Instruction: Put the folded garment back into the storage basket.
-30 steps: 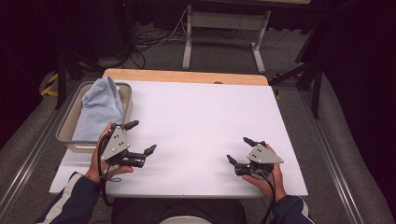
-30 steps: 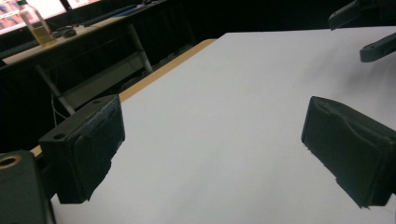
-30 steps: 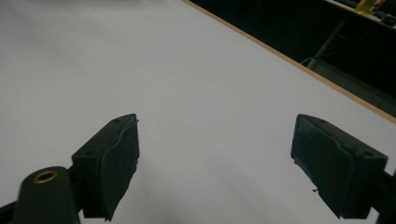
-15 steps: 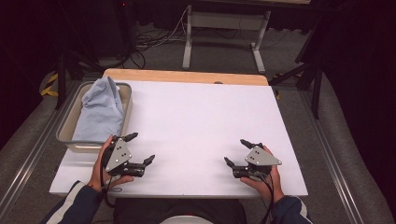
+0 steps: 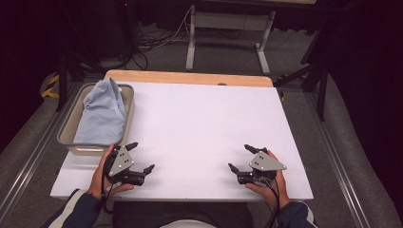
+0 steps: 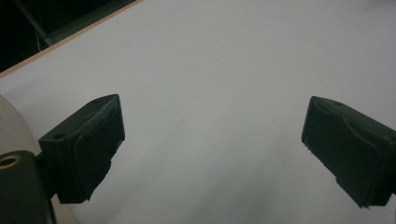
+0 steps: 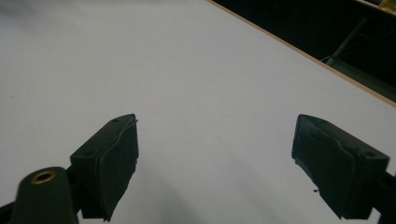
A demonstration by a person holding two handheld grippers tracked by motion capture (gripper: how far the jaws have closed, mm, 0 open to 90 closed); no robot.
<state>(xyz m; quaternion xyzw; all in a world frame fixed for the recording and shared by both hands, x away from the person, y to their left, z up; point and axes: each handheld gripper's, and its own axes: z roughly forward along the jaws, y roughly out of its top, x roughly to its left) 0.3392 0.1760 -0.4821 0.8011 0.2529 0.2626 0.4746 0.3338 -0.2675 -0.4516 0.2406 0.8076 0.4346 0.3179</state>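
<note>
Black two-jaw left gripper (image 5: 141, 156) and right gripper (image 5: 239, 157), each topped by a grey three-cornered plate with small dark screw holes. Thick rubbery jaw pads, brass-ringed screw, trailing black cables. Dark navy sleeves with white stripes.

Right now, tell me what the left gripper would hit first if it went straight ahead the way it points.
Probably nothing: the left gripper, jaws open, points across the bare white table. The tray sits off to its side.

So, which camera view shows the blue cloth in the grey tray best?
The high view: the blue cloth lies heaped in the grey tray at the table's left edge, just beyond the left claw. In both gripper views I see open jaws over the white table, not the cloth.
</note>
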